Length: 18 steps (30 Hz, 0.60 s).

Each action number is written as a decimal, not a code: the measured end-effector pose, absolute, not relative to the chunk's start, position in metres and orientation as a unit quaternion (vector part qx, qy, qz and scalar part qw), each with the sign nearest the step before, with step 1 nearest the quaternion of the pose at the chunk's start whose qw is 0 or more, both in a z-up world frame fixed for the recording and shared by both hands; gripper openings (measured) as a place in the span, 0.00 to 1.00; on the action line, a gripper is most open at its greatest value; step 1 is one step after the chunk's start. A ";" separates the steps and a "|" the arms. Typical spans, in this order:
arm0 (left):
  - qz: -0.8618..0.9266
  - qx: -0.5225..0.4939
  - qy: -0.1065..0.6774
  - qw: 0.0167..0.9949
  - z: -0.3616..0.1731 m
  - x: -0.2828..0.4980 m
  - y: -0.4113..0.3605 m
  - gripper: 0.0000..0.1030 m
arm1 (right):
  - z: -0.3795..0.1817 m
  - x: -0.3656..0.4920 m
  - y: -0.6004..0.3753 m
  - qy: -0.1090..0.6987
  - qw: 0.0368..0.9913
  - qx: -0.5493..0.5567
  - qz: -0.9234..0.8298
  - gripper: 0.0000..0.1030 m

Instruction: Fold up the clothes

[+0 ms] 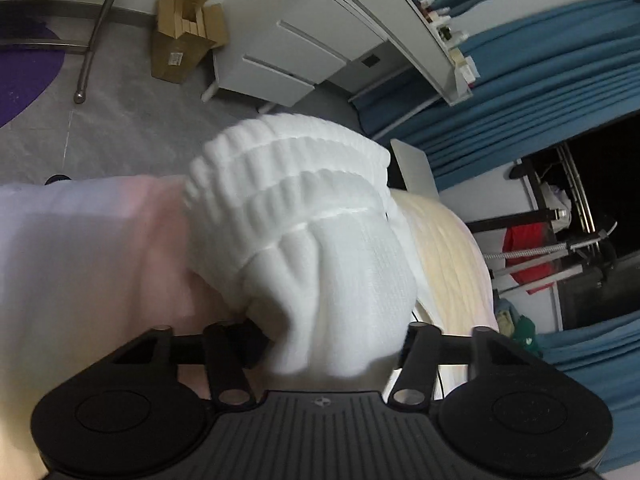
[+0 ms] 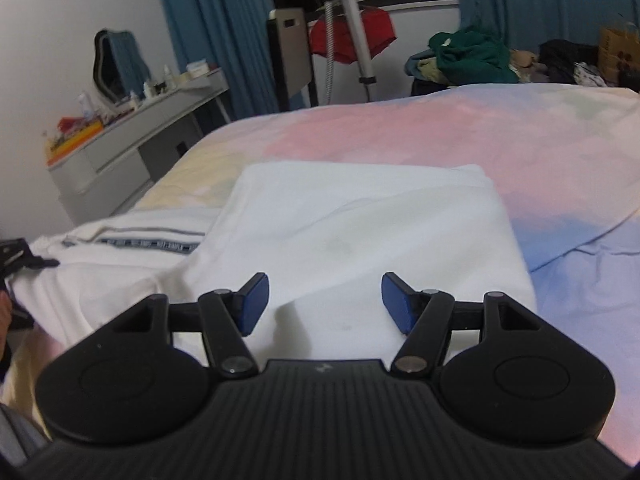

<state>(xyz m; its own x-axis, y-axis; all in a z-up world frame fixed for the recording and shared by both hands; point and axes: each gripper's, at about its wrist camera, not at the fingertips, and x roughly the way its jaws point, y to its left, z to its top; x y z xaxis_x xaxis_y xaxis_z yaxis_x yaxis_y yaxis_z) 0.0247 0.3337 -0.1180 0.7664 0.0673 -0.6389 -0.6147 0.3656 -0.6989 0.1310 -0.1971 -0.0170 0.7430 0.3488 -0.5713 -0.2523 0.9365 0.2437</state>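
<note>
A white knit garment (image 1: 320, 248) with a ribbed cuff (image 1: 288, 168) is bunched up right in front of my left gripper (image 1: 324, 344). The cloth hides both fingertips and is lifted off the bed, so the jaws seem closed on a thick wad of it. In the right wrist view the same white garment (image 2: 360, 220) lies partly folded on the bed, and a part with a dark printed stripe (image 2: 148, 246) trails left. My right gripper (image 2: 324, 300) hovers open just above its near edge, blue pads (image 2: 254, 300) apart and holding nothing.
The bed (image 2: 440, 136) has a pastel pink, blue and yellow sheet. A grey desk (image 2: 132, 120) with clutter stands to the left, with blue curtains (image 2: 208, 20) behind it. A pile of clothes (image 2: 472, 56) lies beyond the bed. A cardboard box (image 1: 184, 36) sits on the floor.
</note>
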 end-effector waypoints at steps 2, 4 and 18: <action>0.223 -0.485 0.258 0.805 -0.110 0.025 0.330 0.35 | -0.030 0.135 -0.190 0.336 0.926 0.062 0.162 0.62; 0.230 -0.435 0.250 0.834 -0.094 0.028 0.320 0.27 | -0.042 0.139 -0.184 0.351 0.921 0.048 0.161 0.64; 0.192 -0.135 0.114 0.965 0.051 0.068 0.117 0.20 | -0.010 0.128 -0.231 0.329 0.922 0.152 0.138 0.63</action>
